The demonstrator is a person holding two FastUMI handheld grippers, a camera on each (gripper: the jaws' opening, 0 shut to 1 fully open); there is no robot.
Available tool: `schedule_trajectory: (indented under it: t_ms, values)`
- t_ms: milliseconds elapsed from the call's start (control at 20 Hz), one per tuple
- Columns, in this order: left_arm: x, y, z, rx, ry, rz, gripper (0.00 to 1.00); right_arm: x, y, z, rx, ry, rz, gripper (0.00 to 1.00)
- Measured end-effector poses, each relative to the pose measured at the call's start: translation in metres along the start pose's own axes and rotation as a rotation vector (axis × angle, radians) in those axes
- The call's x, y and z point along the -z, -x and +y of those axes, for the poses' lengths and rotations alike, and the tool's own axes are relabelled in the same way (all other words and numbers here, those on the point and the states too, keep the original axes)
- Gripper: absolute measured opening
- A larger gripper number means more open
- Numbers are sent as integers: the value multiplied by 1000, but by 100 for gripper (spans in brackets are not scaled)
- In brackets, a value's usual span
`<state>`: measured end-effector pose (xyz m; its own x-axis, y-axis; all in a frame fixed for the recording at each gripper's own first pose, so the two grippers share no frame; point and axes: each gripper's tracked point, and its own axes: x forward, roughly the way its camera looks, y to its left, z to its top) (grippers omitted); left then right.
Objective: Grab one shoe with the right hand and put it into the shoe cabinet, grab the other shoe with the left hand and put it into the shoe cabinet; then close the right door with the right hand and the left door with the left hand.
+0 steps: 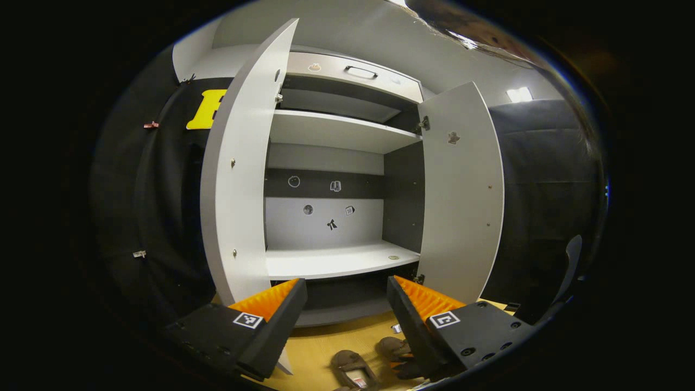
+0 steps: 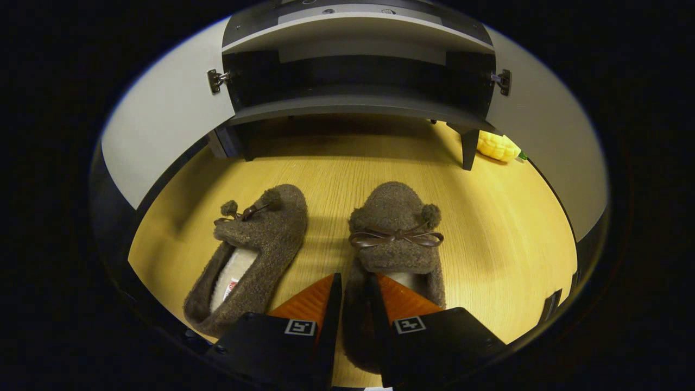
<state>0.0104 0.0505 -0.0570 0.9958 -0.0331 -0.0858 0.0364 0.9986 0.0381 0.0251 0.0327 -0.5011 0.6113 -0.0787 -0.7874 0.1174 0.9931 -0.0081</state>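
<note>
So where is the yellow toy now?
In the right gripper view, the yellow toy lies on the wooden floor at upper right, just beside the cabinet's right front leg.

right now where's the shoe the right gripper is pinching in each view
Left gripper view: the pinched shoe sits at the bottom edge, right of centre, partly behind that view's own finger.
Right gripper view: it lies centre, low, its side wall between the right gripper fingers, toe toward the cabinet.
Shared landmark: the other shoe beside it on the wooden floor.
</note>
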Motion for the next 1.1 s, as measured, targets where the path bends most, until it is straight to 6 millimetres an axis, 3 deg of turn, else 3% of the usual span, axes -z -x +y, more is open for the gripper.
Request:
schedule_trajectory:
  t_ms: [150,200,250,400,450,550,650,800,900,1100]
  values:
    - [2,-2,0,4,8,3,95,0,-6,-1,4,30,-8,38]
    - [3,-3,1,4,9,5,95,-4,-6,-13,45,42,-22,38]
    - [4,-3,0,4,10,7,95,-5,-10,-9,35,38,-21,11]
    - [5,-4,1,4,18,12,95,-2,-8,-9,30,43,-22,12]
    - [5,-4,0,4,21,11,95,-3,-3,-9,33,47,-26,5]
    - [5,-5,-1,6,22,12,95,-5,-3,-11,29,62,-18,5]
    - [6,-7,-3,9,21,14,95,-14,8,-13,12,49,-33,5]
    - [6,-11,-8,13,24,16,95,-41,42,-23,-18,8,-67,5]
    - [6,-16,-12,19,27,14,95,-69,67,-36,-9,2,-113,5]
    - [4,-21,-21,25,47,8,95,-155,118,-63,30,46,-251,5]
